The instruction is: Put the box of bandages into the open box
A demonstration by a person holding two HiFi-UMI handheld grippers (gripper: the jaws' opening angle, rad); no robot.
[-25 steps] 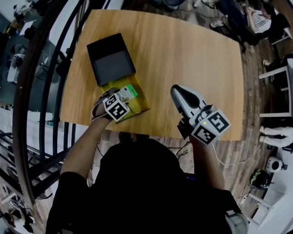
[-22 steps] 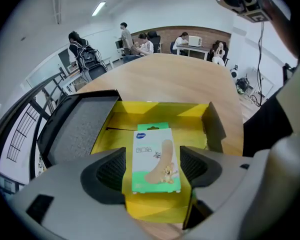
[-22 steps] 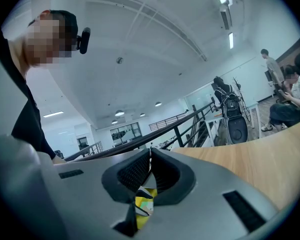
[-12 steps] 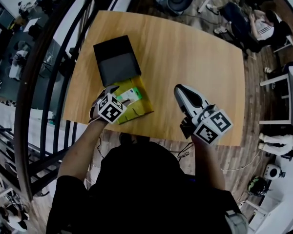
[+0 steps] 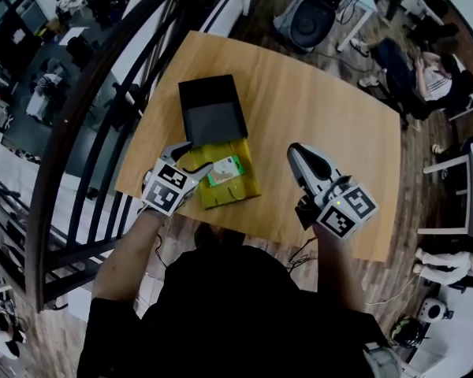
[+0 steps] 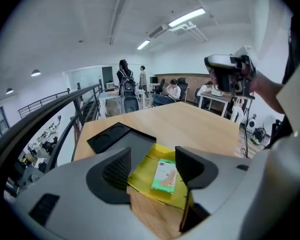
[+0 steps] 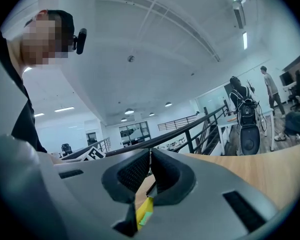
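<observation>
The green-and-white box of bandages [image 5: 225, 170] lies flat inside the open yellow box [image 5: 240, 191] near the table's front left. In the left gripper view the bandage box [image 6: 165, 175] shows through the gap between the jaws, lower down in the yellow box [image 6: 145, 176]. My left gripper [image 5: 191, 161] hangs above the yellow box's left side; its jaws have just been closing a little, stay open and hold nothing [image 6: 155, 166]. My right gripper [image 5: 298, 153] hovers over the table to the right with its jaws shut and empty [image 7: 151, 170].
A black lid [image 5: 213, 109] lies against the yellow box's far side. The wooden table [image 5: 323, 109] ends just in front of the yellow box. A dark stair railing [image 5: 102, 93] runs along the left. People sit at desks beyond the far right corner [image 5: 426, 69].
My left gripper has lifted up and back from the yellow box, leaving the bandage box lying inside it. The right gripper has shifted only slightly.
</observation>
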